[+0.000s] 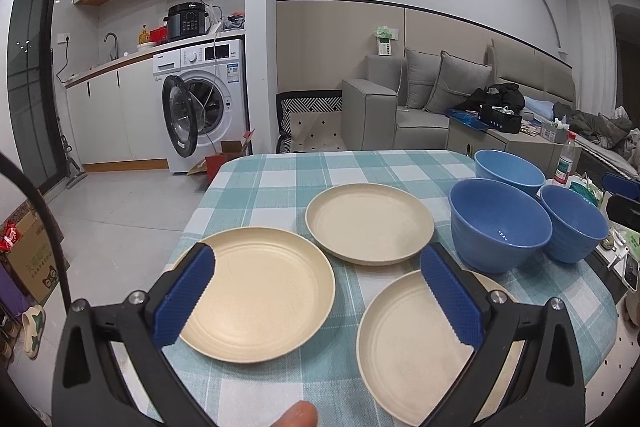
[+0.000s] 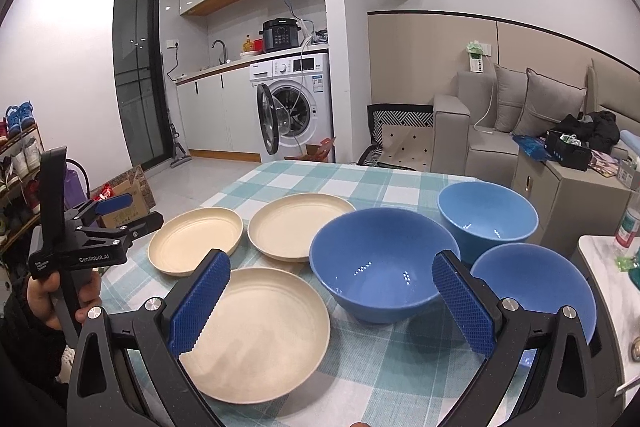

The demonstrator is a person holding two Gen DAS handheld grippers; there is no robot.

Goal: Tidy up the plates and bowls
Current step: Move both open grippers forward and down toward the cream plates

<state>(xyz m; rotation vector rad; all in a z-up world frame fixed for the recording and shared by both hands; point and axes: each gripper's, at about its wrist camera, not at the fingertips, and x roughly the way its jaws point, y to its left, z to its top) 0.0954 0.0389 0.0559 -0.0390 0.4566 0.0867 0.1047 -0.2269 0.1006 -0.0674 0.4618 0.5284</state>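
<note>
While both grippers are hovering above the checkered tablecloth (image 1: 280,171), nothing is being gripped. The left gripper (image 1: 318,289) is spreading its fingers wide over 3 cream plates (image 1: 370,223), lying apart on the left side. The right gripper (image 2: 332,297) is also released, framing the nearest of 3 blue bowls (image 2: 380,263), which are standing close together on the right.

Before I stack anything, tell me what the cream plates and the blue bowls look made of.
Cream plates: probably wheat-straw or similar plastic, matte; faintly speckled surface with moulded concentric rings and no glare. Blue bowls: possibly glazed ceramic or glossy melamine; sharp pinpoint reflections of the ceiling lights inside, over an even colour. The pictures alone cannot settle which.
</note>
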